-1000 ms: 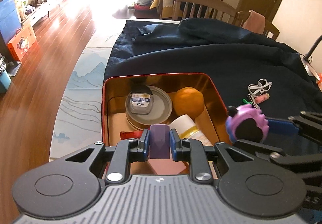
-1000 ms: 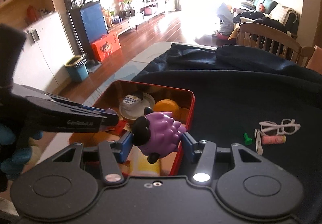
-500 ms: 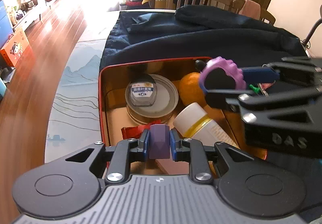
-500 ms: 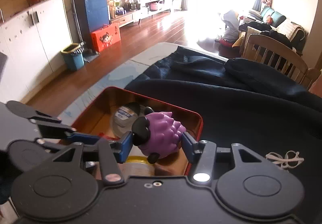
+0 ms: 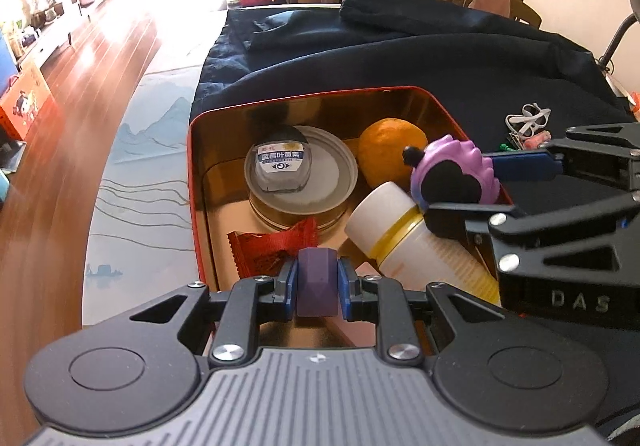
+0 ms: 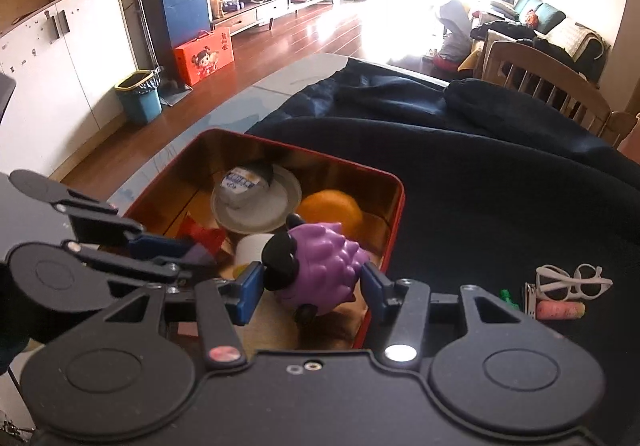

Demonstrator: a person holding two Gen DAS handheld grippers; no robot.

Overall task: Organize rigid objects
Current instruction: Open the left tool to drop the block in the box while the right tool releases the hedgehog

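Left tongs (image 5: 316, 288) grip one purple block (image 5: 316, 282); right tongs (image 6: 312, 282) grip one purple toy (image 6: 320, 266).

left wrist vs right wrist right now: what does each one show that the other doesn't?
Left wrist only: the purple block head-on, clamped in the left gripper, and the white bottle's full length.

Right wrist only: the teal bin on the floor and the purple sheep toy's bumpy back, clamped in the right gripper.

Both: the red tin holding the orange, round lid and red packet; white glasses outside it.
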